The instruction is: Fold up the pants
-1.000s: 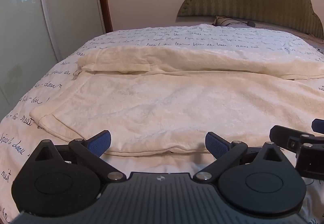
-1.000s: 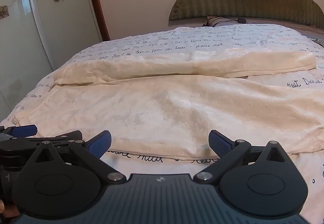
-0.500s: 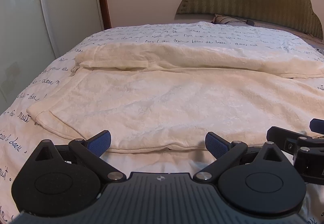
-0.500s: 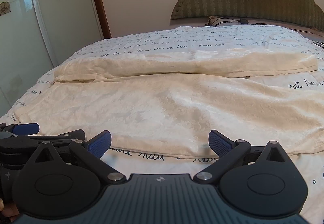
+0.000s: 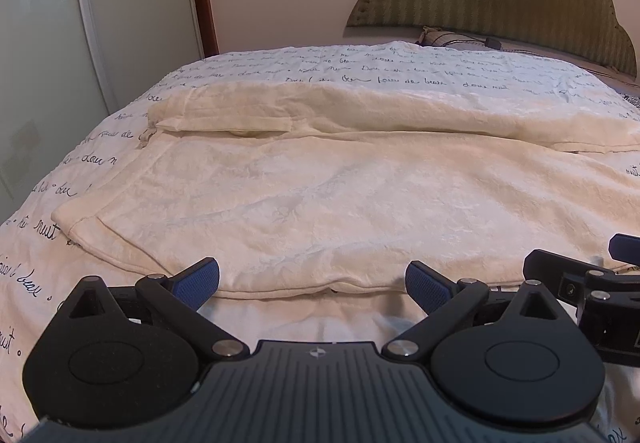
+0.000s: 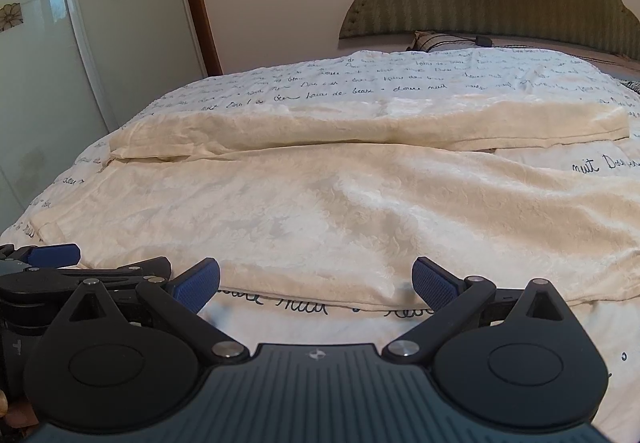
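Note:
Cream pants (image 5: 320, 199) lie spread flat across the bed, one leg near me and the other leg (image 6: 360, 123) stretched along the far side. The waistband end (image 5: 80, 219) is at the left. My left gripper (image 5: 312, 285) is open, low over the sheet, its blue pads just short of the near hem. In the right wrist view my right gripper (image 6: 316, 285) is also open, facing the near edge of the pants (image 6: 320, 211), nothing between its fingers. Each gripper shows at the edge of the other's view.
The bed carries a white sheet with dark handwriting print (image 5: 400, 71). A green padded headboard (image 5: 500, 3) and a pillow (image 6: 436, 39) are at the far right. A glass sliding door (image 6: 60, 83) stands left of the bed.
Both grippers have dropped lower and edged forward toward the near hem of the pants. The pants have not moved, and both grippers stay open.

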`<state>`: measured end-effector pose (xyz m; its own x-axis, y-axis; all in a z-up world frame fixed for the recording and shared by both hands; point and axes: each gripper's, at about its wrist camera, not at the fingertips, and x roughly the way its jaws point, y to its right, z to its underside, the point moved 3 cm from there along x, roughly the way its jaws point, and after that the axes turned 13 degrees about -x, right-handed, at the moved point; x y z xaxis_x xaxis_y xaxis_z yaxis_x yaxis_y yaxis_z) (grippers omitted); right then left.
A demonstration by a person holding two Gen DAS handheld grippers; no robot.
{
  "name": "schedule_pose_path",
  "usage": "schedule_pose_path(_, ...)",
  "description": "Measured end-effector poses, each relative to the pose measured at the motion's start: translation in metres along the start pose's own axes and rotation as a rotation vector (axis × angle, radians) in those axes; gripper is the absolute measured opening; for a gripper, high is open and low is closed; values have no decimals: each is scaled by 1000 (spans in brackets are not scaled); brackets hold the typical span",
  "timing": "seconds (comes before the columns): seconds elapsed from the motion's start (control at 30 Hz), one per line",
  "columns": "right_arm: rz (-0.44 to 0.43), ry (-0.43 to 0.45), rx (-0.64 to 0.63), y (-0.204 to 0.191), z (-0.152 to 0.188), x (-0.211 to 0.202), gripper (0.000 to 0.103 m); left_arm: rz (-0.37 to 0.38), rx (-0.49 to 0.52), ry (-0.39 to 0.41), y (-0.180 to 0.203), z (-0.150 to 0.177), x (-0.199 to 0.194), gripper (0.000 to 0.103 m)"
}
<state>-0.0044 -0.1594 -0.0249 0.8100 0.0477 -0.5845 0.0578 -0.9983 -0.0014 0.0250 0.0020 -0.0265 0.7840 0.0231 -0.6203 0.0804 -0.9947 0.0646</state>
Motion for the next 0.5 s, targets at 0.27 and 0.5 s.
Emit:
schedule_pose_path(0.27,-9,-2,-2,0,0,0,103,-1,0,-1,1,1,0,101)
schedule_pose_path(0.5,-10,-2,-3,-2,0,0,103,0,0,-1,0,1,0,101)
